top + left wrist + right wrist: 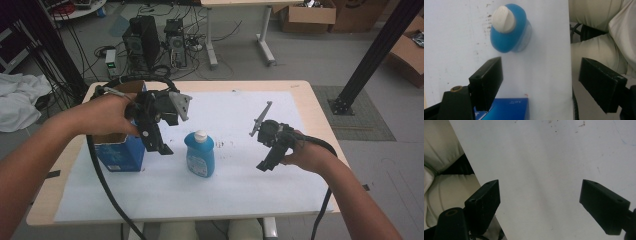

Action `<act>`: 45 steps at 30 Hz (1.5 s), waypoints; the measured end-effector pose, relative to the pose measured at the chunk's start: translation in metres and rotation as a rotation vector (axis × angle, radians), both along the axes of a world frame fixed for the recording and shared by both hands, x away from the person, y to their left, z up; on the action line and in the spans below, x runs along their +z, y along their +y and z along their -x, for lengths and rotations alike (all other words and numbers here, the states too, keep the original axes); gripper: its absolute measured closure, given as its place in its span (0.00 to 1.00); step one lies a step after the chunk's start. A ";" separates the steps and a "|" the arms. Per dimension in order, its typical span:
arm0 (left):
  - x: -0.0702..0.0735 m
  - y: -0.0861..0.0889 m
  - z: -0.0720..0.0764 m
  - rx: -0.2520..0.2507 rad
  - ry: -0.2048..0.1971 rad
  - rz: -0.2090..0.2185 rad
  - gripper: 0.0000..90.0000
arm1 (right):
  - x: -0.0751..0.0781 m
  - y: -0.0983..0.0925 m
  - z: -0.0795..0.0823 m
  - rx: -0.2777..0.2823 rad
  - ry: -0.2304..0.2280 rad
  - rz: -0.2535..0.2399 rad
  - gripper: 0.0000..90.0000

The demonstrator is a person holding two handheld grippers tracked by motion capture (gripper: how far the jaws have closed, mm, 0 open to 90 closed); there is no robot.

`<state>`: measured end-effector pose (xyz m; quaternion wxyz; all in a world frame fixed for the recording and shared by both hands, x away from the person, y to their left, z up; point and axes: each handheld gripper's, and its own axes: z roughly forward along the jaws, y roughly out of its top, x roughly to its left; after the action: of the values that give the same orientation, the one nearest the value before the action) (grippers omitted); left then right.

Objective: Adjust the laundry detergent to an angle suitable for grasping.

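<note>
High view: the blue bottle (200, 155) with its white cap (200, 135) stands upright on the white sheet (240, 195), which serves as landmark here. The blue box (120, 150) stands at the sheet's left edge, just beside the bottle. Your left gripper (162, 148) hangs between box and bottle, above the sheet, touching neither as far as I can judge. Your right gripper (263, 165) hovers over the sheet's right half, well apart from the bottle. Jaw spread is hard to read from here.

Left gripper view: your jaws stand wide apart, nothing between them. The bottle (510, 28) sits beyond the left jaw, off centre. Judgement: shift until the bottle's body lies midway between the jaws, take the narrow faces low on the body, not the cap (504, 18), and close squarely so it does not tip. The box (506, 108) is cut off at the bottom edge; keep the near jaw clear of it. The bottle's base is hidden by its own shoulder.

Right gripper view: jaws spread wide, empty, over bare sheet (544, 165); the sheet's edge runs at left, pale cloth beyond it too blurred to identify
</note>
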<state>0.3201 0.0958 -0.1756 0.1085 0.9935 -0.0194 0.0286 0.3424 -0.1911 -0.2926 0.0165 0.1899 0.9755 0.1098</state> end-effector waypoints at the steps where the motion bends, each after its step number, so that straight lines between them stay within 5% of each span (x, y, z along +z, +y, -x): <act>1: 0.000 0.000 0.000 0.001 0.000 -0.001 0.23 | 0.000 0.000 0.000 0.003 -0.004 0.000 0.19; 17: 0.000 0.003 0.000 0.007 -0.009 0.000 0.23 | 0.006 0.004 0.005 -0.011 -0.020 -0.009 0.18; 45: -0.002 0.008 -0.002 0.027 -0.011 -0.009 0.23 | 0.023 0.025 0.022 -0.072 -0.029 -0.147 0.18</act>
<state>0.3217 0.1042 -0.1776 0.1035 0.9940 -0.0069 0.0352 0.3208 -0.1662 -0.2696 0.0207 0.2238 0.9571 0.1831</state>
